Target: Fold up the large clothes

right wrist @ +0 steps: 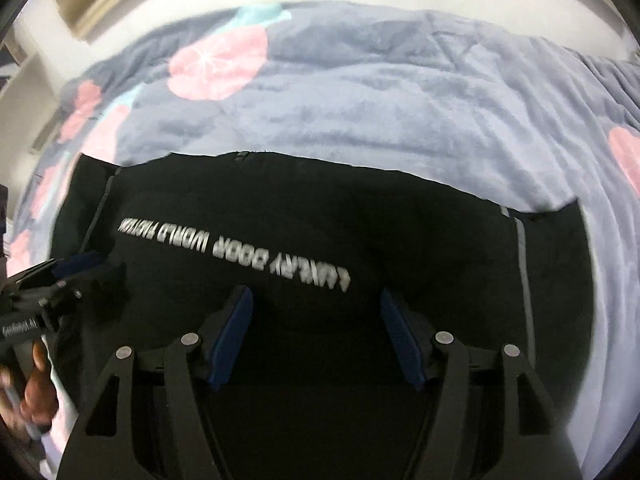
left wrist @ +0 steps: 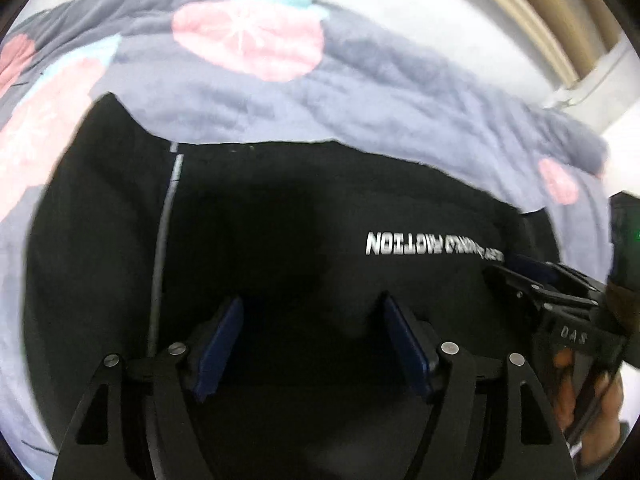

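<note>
- A black garment is seen lying flat on a bed blanket (grey-blue with pink round prints), spread in front of both tools.
- White lettering across the garment is read upside down from both wrist views, so a printed face is judged to be turned up.
- A grey stripe is seen along one side and a second grey stripe along the other; the far edge is laid fairly straight against the blanket.
- The garment is judged to be at least partly folded: a compact rectangular outline is shown, and no loose sleeves are seen sticking out (near edge hidden under the tools, so this cannot be confirmed).
- The left gripper is held above the cloth with its blue pads spread apart; nothing is pinched between them.
- The right gripper is likewise spread wide over the cloth, with no fabric between its pads.
- Each tool is also caught at the edge of the other's view, with a hand on the handle.
- Since nothing is gripped, a fold is judged to be just laid down rather than in progress.
- Left to do (a judgement only): one more fold to bring it down to a smaller bundle, and some smoothing; how many folds are already made cannot be told.
</note>
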